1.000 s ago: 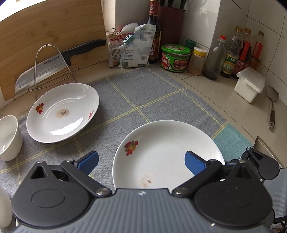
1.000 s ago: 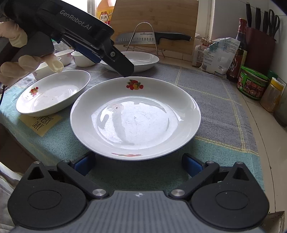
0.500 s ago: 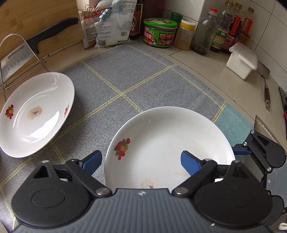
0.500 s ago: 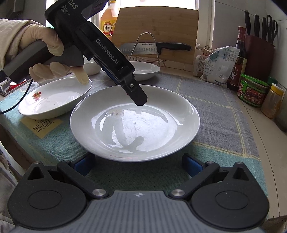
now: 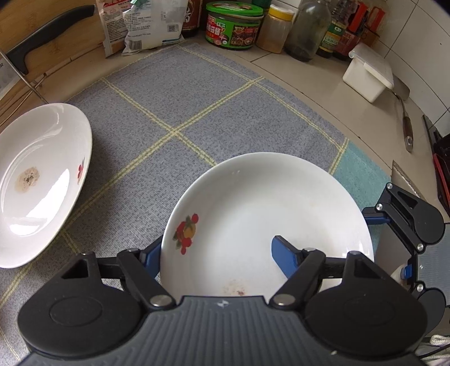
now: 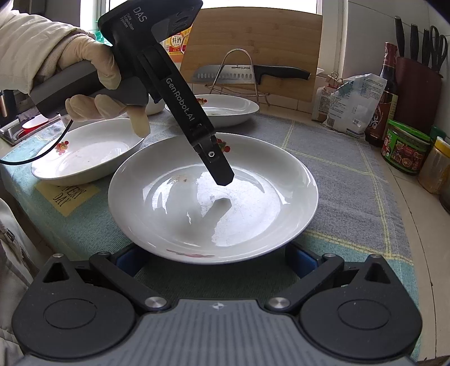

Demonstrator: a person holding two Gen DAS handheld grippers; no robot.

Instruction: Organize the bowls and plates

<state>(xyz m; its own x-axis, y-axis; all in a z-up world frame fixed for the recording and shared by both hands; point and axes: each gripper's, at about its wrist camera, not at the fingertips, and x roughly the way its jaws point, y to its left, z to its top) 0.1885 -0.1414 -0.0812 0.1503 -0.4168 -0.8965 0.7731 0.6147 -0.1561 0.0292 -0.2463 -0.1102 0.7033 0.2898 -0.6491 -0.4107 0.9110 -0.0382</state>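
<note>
The left gripper (image 5: 216,253) jaws have just been closing astride the near plate's (image 5: 267,202) rim, not yet pinching; seat them deep. Right gripper (image 6: 216,259) jaws stand apart.

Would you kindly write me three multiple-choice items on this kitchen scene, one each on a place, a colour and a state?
1. Where does the cleaver rest? A on the wire rack before the cutting board; B in a drawer; C on the floor.
2. What colour is the lid of the sauce jar? A red; B green; C white.
3. How is the right gripper? A shut on a spoon; B shut on a cup; C open.
Answers: 1 A, its blade lies across the rack; 2 B, the lid is plainly green; 3 C, its blue pads stand wide apart, pressing on nothing.
</note>
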